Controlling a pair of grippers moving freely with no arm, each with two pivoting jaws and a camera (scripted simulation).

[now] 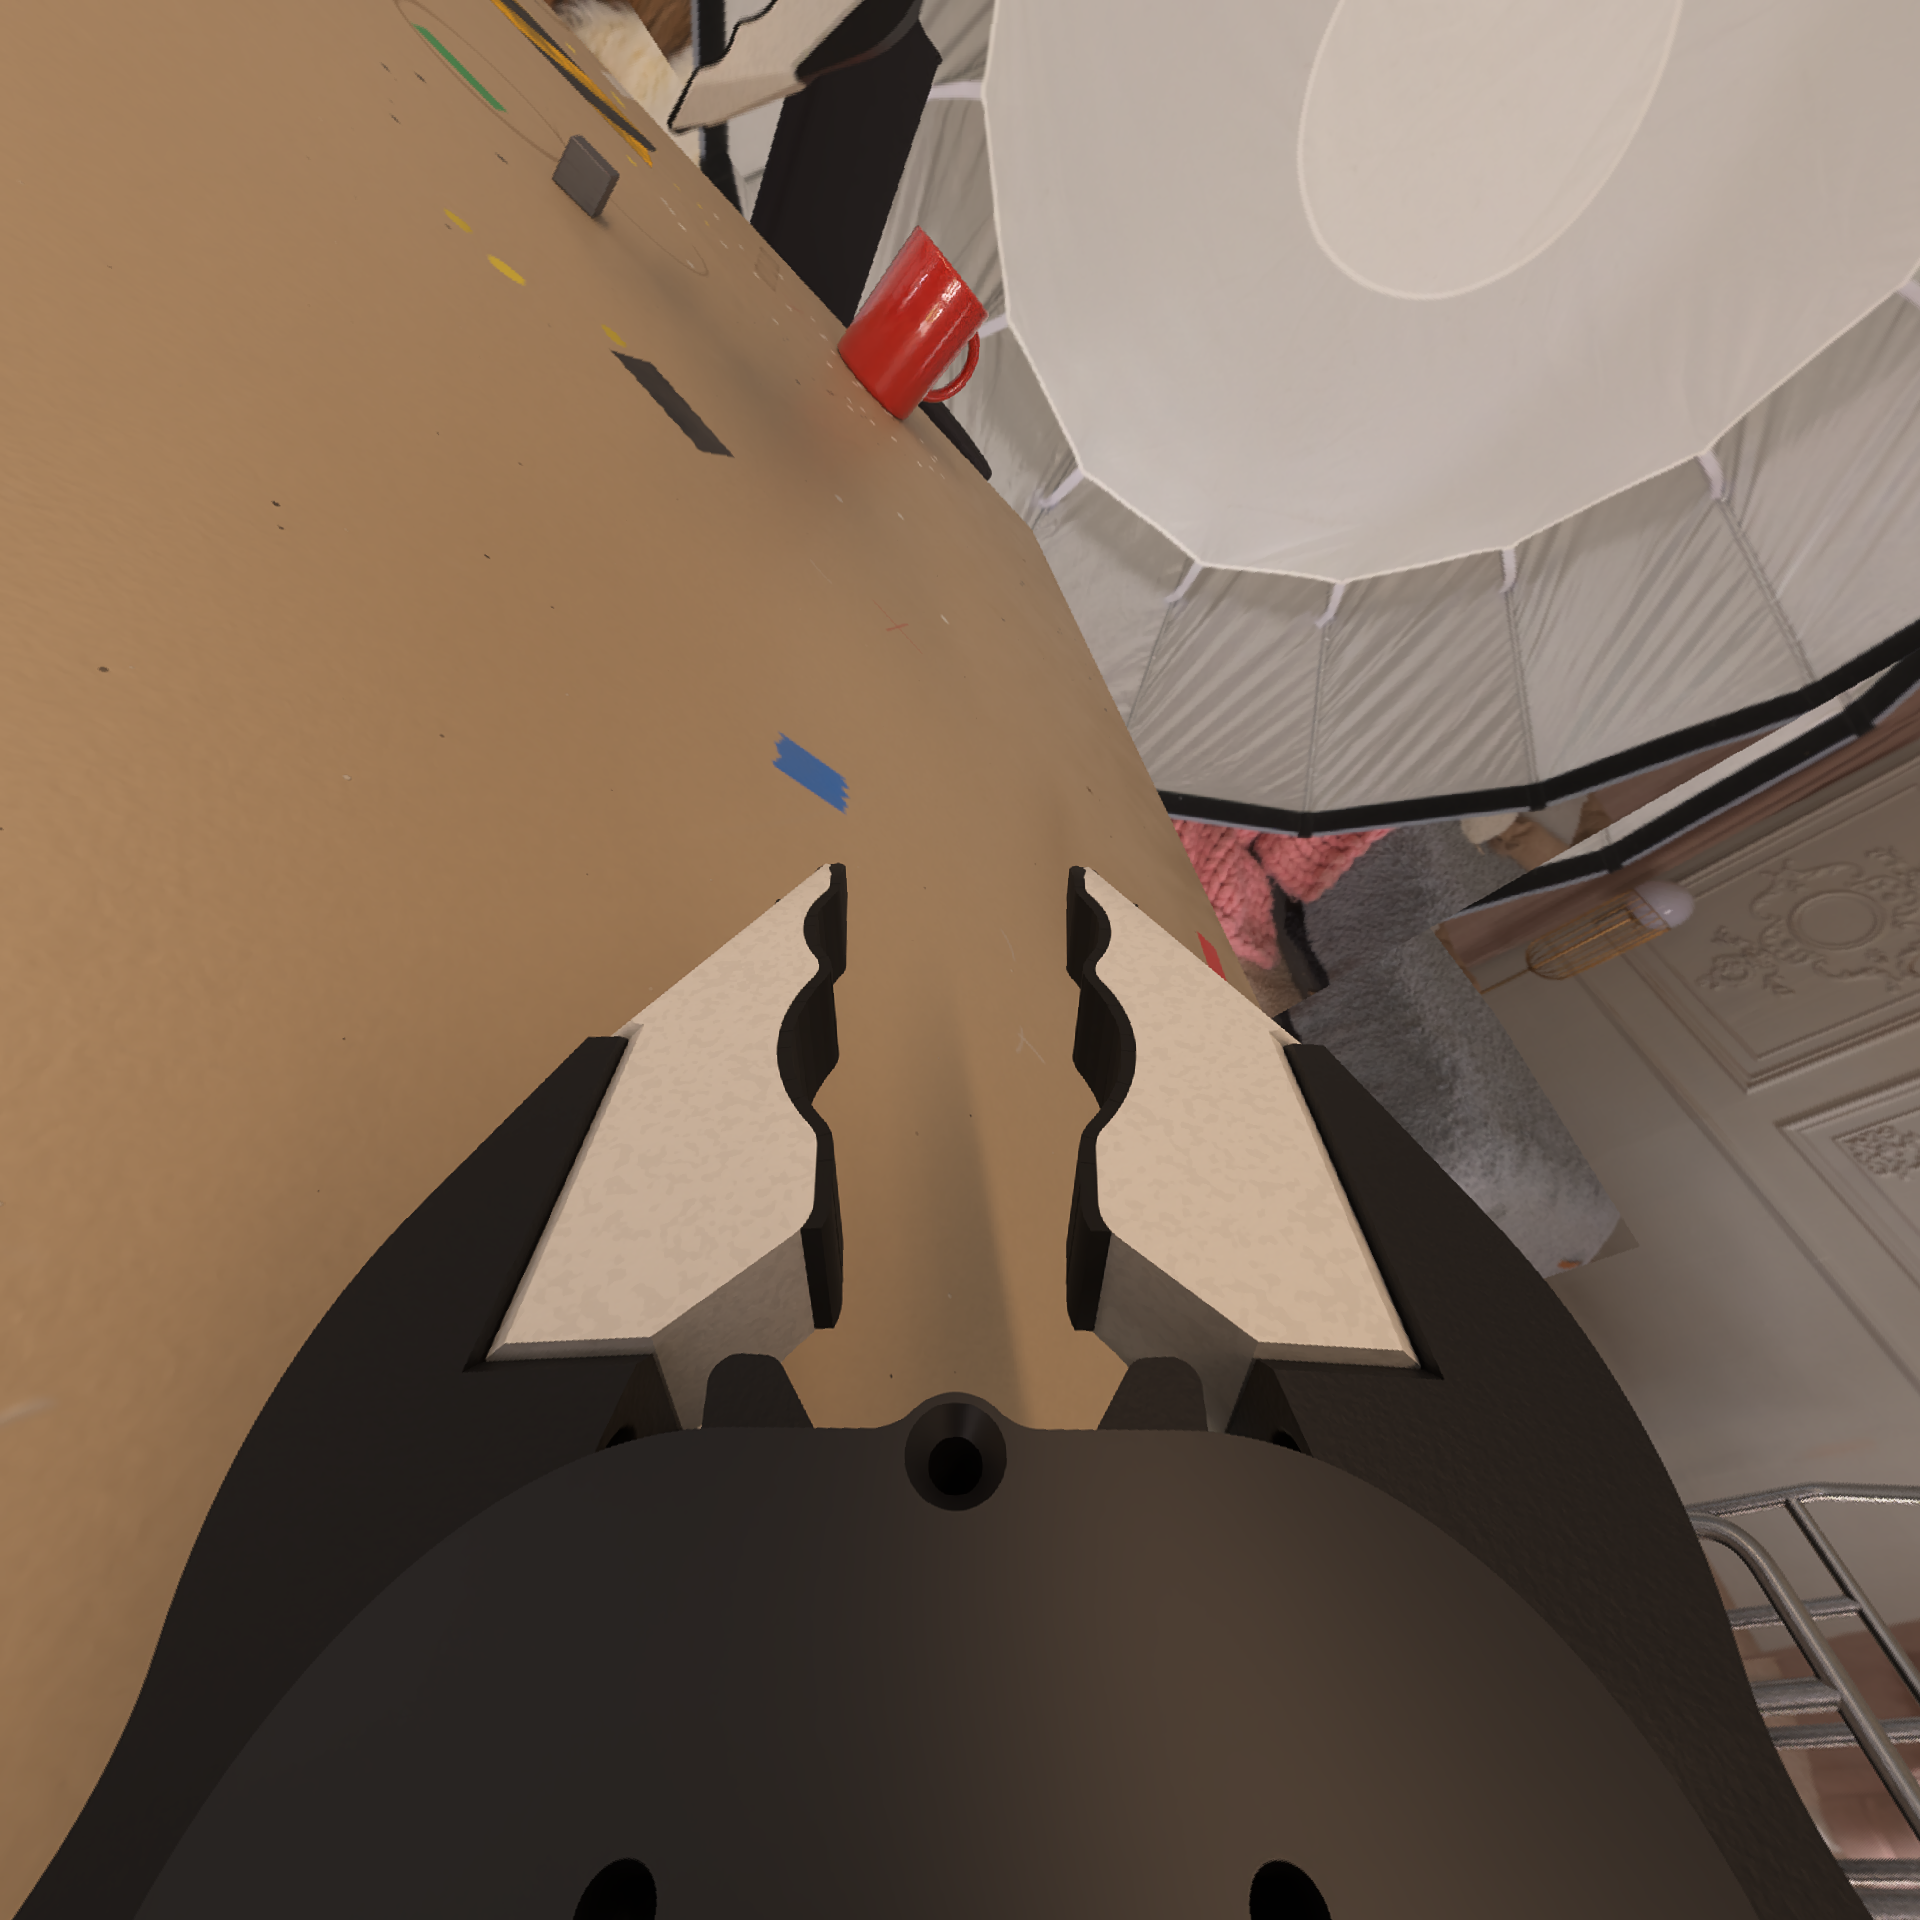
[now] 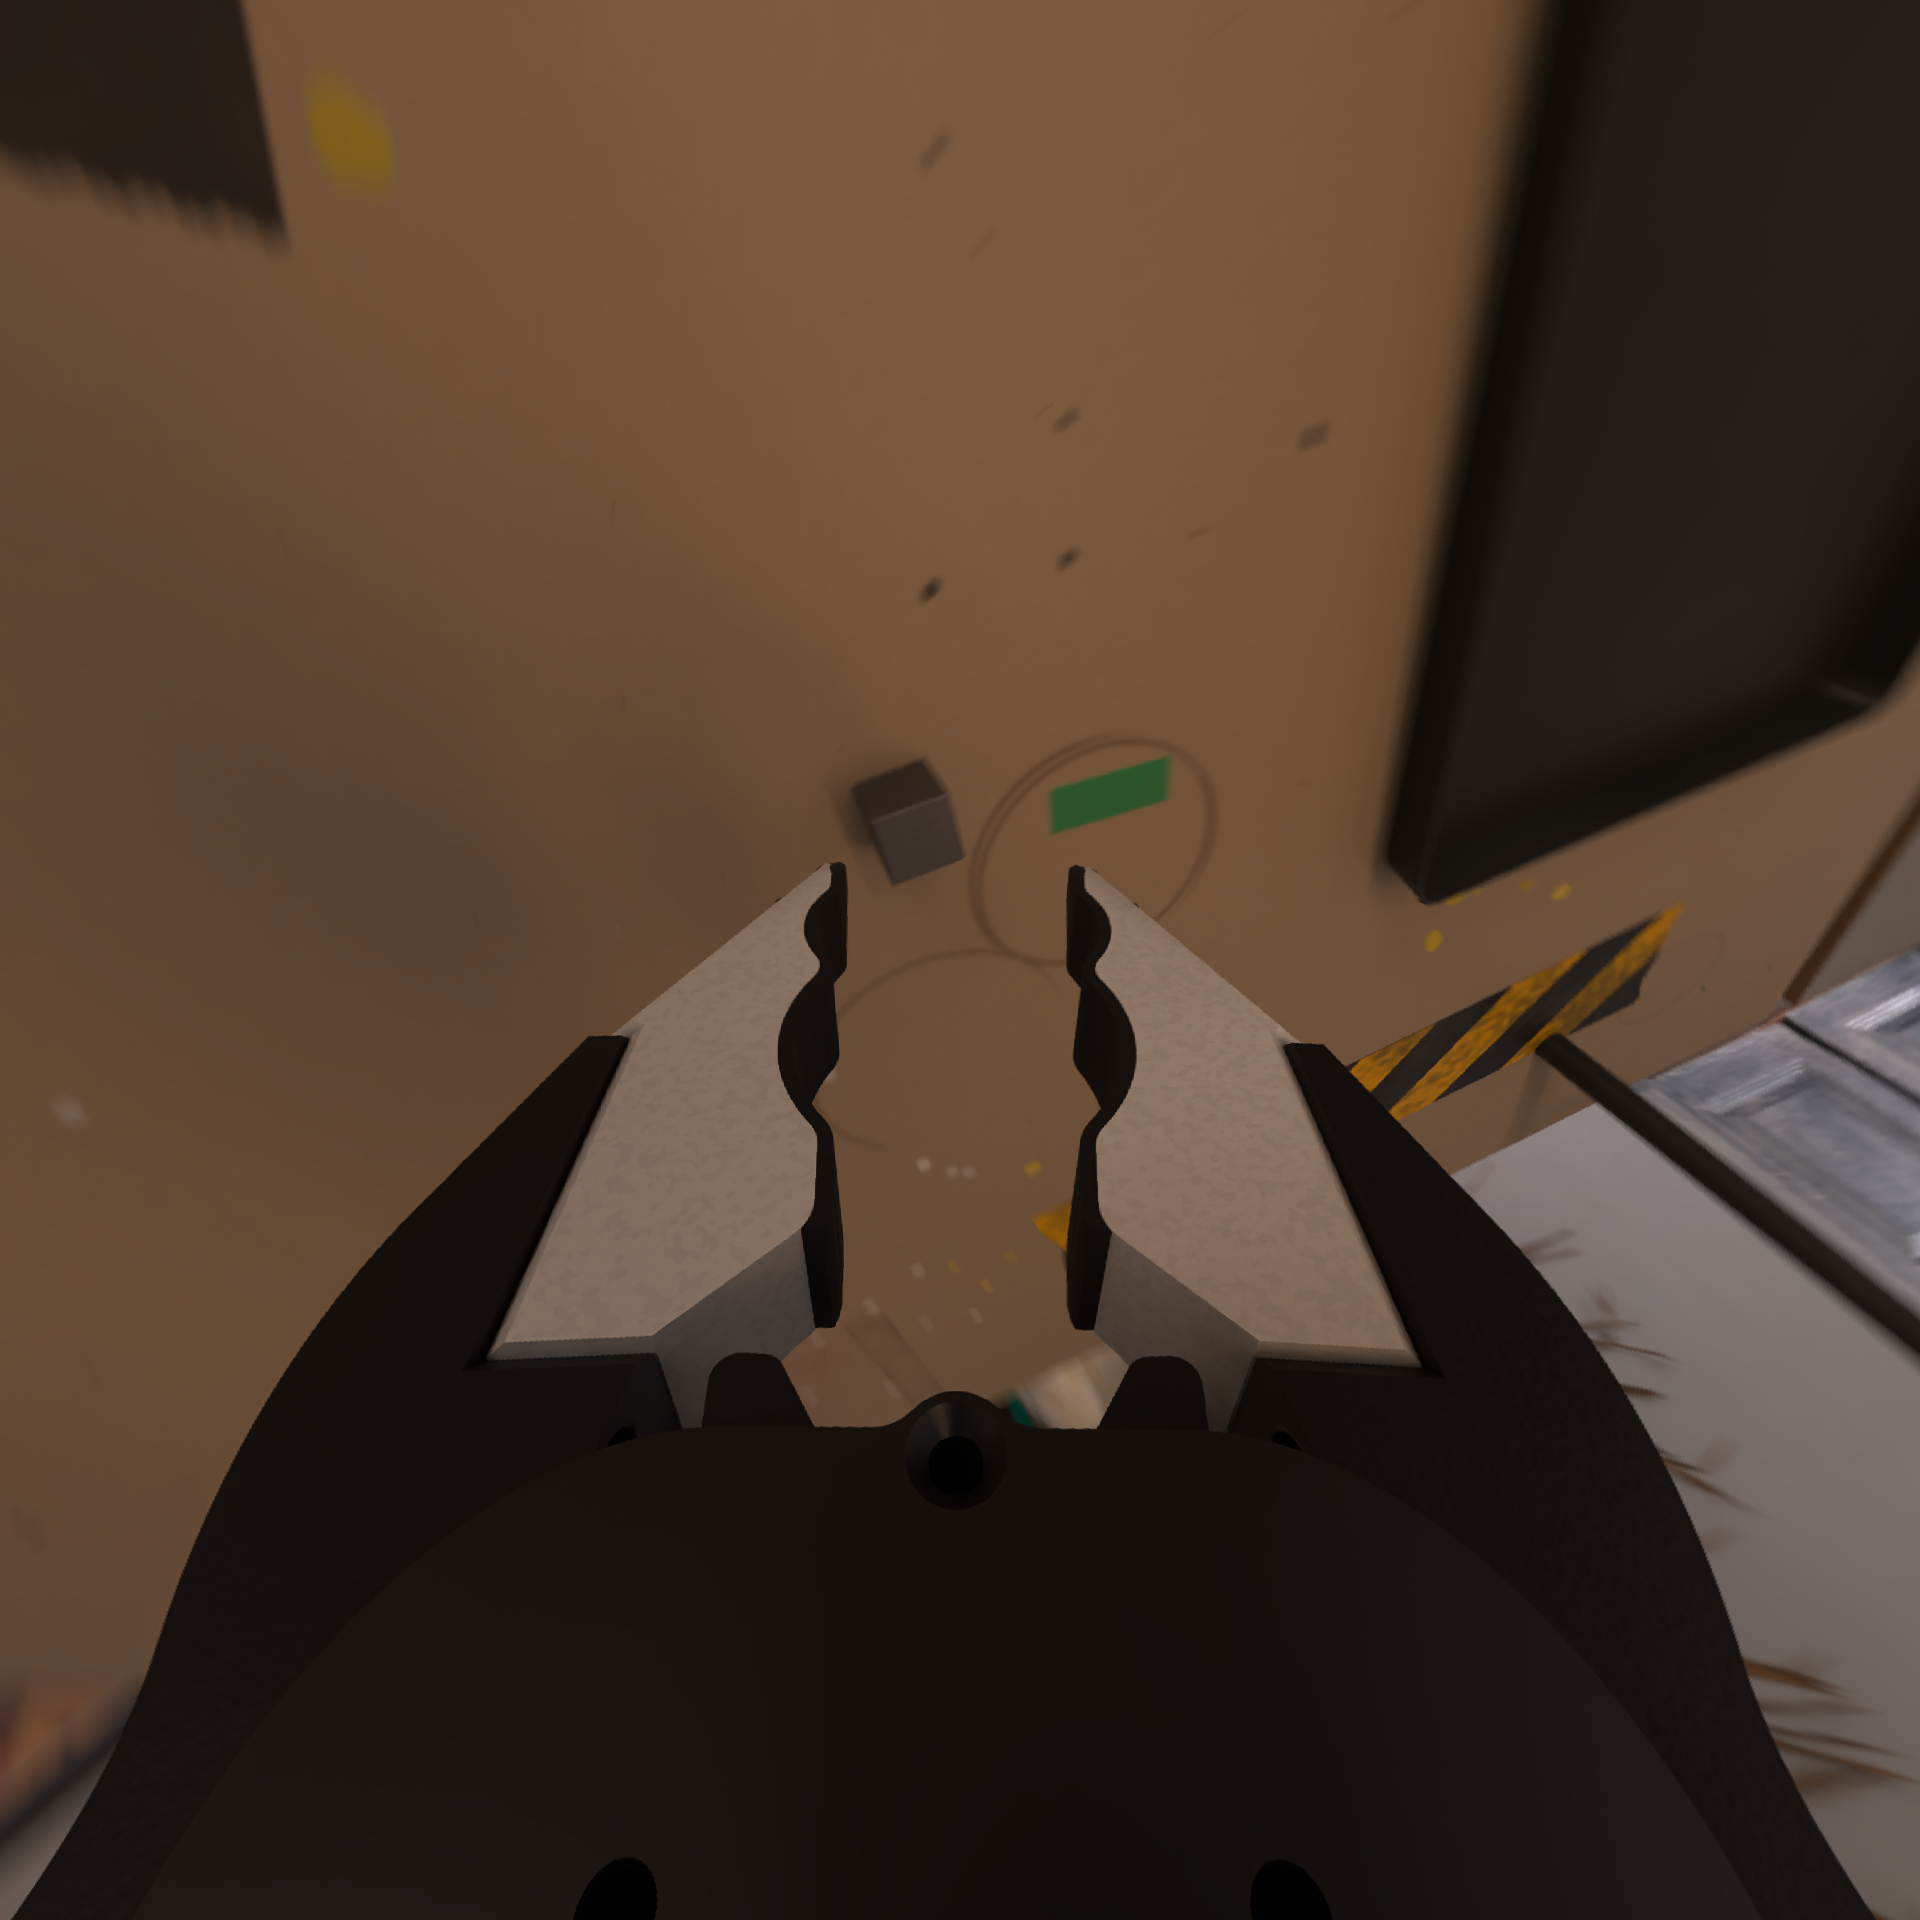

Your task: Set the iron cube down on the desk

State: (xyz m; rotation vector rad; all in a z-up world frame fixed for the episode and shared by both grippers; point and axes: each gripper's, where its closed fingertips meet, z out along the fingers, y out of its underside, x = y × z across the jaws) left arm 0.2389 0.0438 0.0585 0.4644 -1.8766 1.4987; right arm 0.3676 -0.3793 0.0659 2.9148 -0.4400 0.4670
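The iron cube (image 2: 910,821) is small and dark grey. It rests on the brown desk (image 2: 520,623), just beyond my right gripper's (image 2: 956,873) tips and slightly left of centre. The right gripper is open and empty, above the desk. The cube also shows far off in the left wrist view (image 1: 585,175), near the top left. My left gripper (image 1: 956,873) is open and empty over the desk (image 1: 312,623), close to its right edge.
A red mug (image 1: 914,324) stands at the desk edge. Tape marks lie on the desk: blue (image 1: 811,772), black (image 1: 673,403), green (image 2: 1110,793) beside the cube, yellow-black striped (image 2: 1507,1023). A black panel (image 2: 1662,416) lies at right. A white umbrella-like canopy (image 1: 1455,291) is beyond the desk.
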